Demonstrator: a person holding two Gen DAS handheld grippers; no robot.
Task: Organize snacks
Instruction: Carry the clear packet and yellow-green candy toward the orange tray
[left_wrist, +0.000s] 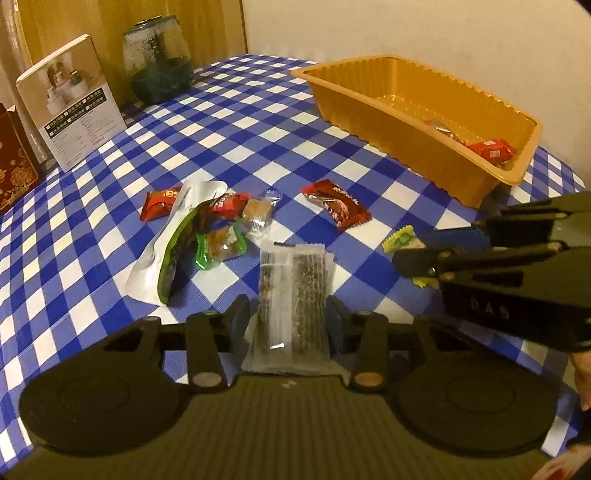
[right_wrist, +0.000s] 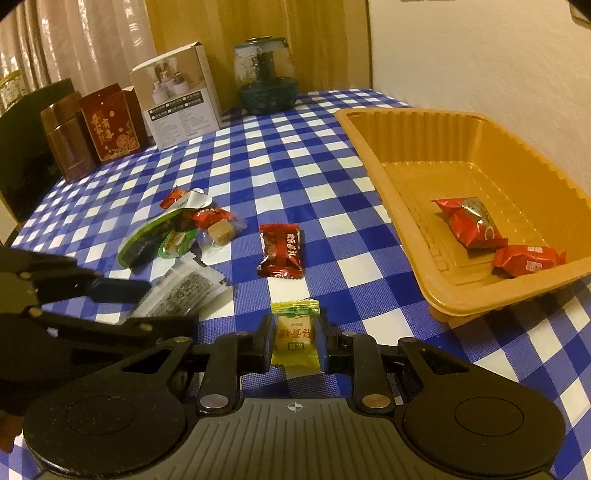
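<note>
My left gripper (left_wrist: 290, 314) is shut on the near end of a clear packet (left_wrist: 291, 273) holding a dark bar, which lies on the checked cloth. My right gripper (right_wrist: 295, 332) is shut on a small yellow candy packet (right_wrist: 295, 314) just above the cloth. In the left wrist view the right gripper (left_wrist: 417, 247) and its yellow candy packet (left_wrist: 400, 238) sit to the right. An orange tray (right_wrist: 406, 177) at the right holds two red packets (right_wrist: 469, 221). A red-brown packet (right_wrist: 280, 251) lies alone mid-table.
A pile of loose snacks with a green and white pouch (left_wrist: 173, 243) lies left of centre. At the back stand a white box (left_wrist: 74, 110), a glass jar (left_wrist: 159, 59), a red box (right_wrist: 110, 122) and brown tins (right_wrist: 66, 144).
</note>
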